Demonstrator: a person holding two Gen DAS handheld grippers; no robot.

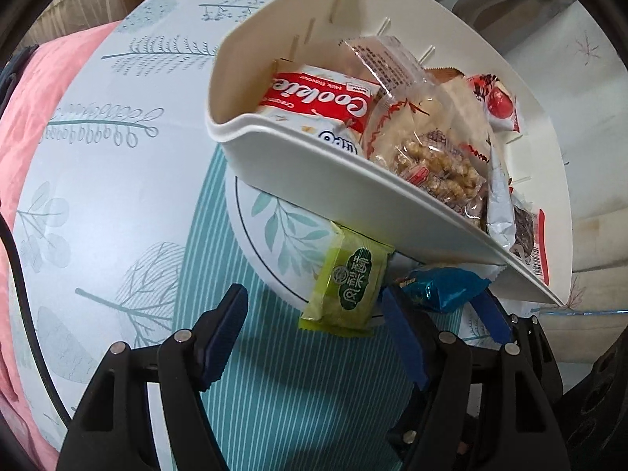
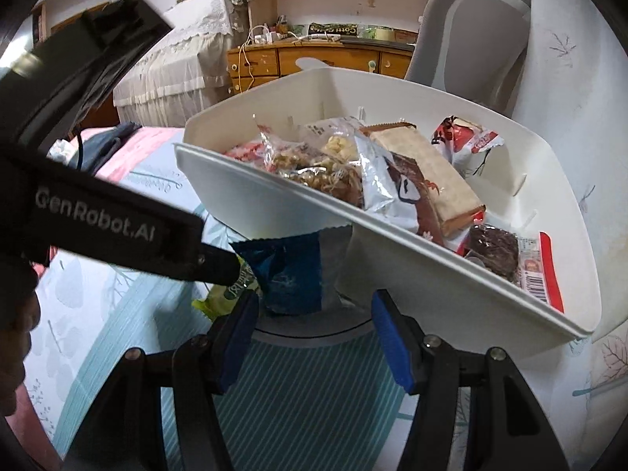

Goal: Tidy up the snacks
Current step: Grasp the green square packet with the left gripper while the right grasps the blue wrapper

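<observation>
the left gripper (image 1: 314,337) stands about half open with nothing between its blue pads (image 1: 225,331); they press on nothing. just ahead of its fingertips, slightly toward the right pad, lies the green pastry packet (image 1: 345,286), flat, half on the rim of the leaf-print plate (image 1: 274,227) and half over the striped teal mat (image 1: 274,392). touching that packet's right side is the blue foil snack (image 1: 443,286), tucked under the near wall of the white bin (image 1: 353,188).

the right gripper (image 2: 312,337) is likewise half spread and empty. the blue foil snack (image 2: 286,271) sits right in front of its gap, nearer the left pad (image 2: 235,341), with a corner of the green packet (image 2: 223,298) showing beside it. the left tool's black body (image 2: 117,231) crosses that view and almost touches the blue wrapper.

farther out, the bin already holds the cookies pack (image 1: 318,102), a walnut brittle pack (image 1: 435,165), a silver pouch (image 1: 500,204) and others, so these two seem to be the last loose ones.

to do this well, i judge each tool should take its own packet: left straddles the green one across its narrow width, right closes on the blue foil's crimped body. the two tools sit close, so go one at a time, and lift clear of the bin's overhanging wall before tipping in.
</observation>
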